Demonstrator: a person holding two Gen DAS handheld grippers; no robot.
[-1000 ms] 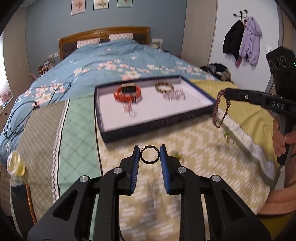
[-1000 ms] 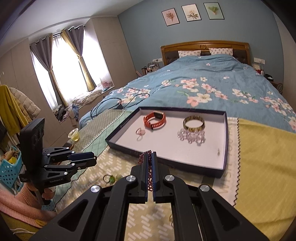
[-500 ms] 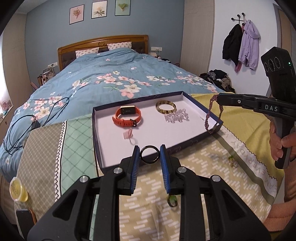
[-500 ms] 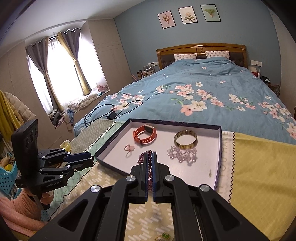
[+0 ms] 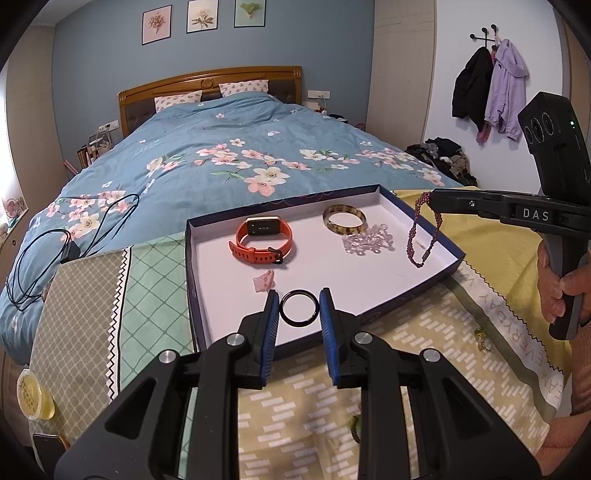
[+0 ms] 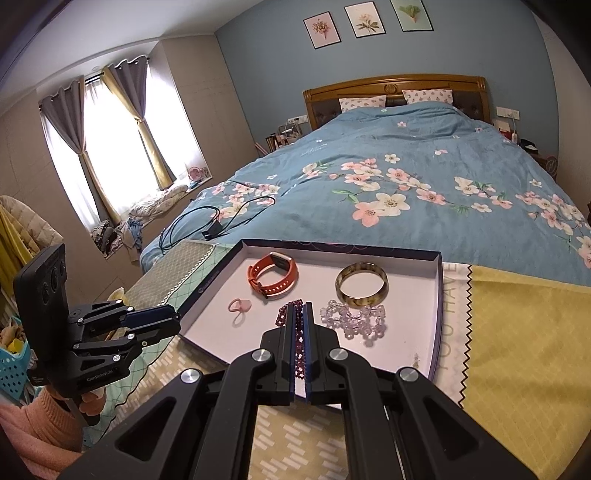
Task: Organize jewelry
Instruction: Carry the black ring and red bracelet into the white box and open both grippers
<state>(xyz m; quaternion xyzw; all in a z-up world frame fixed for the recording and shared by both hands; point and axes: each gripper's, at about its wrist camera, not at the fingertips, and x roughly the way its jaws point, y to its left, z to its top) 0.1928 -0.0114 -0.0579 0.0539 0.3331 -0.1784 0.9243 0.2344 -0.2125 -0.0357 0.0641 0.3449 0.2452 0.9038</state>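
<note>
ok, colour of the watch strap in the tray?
Orange watch strap, lying in the tray; clearest in the left wrist view.

This is a bedroom in a home. A double bed (image 6: 424, 177) with a wooden headboard (image 6: 397, 88), two pillows and a blue floral duvet (image 5: 236, 162) fills the room. Three framed botanical prints (image 5: 201, 20) hang on the blue wall, jackets (image 5: 487, 88) hang from wall hooks, and curtains (image 6: 110, 122) frame a bright window.
</note>
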